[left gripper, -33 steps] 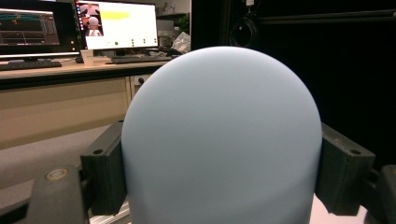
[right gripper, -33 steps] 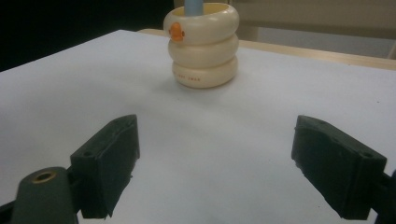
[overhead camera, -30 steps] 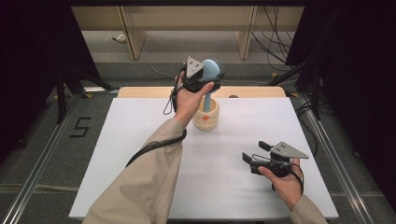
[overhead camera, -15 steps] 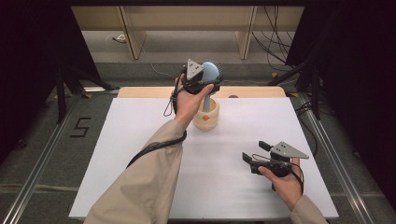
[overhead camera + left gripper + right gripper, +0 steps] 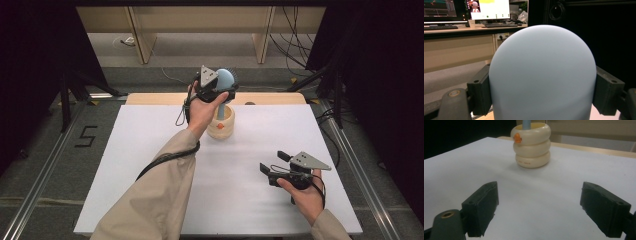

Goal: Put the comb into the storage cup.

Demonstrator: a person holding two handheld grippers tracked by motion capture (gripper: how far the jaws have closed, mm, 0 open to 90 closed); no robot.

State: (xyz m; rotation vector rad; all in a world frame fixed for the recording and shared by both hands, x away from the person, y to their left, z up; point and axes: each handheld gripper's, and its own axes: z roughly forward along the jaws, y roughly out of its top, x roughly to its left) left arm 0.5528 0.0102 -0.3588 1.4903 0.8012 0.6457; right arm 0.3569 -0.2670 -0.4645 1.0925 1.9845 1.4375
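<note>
The left gripper (image 5: 220,89) clamps the pale blue brush (image 5: 542,75) standing in the cream holder (image 5: 221,122). The right gripper (image 5: 274,165) rests near right, jaws apart and empty.

High view looks down; both gripper views sit low, sharing the cream holder (image 5: 532,145).

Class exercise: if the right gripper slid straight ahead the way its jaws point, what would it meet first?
Probably the cream ringed holder with the blue handle standing in it; bare white table lies between it and the open right gripper, though depth is uncertain.
</note>
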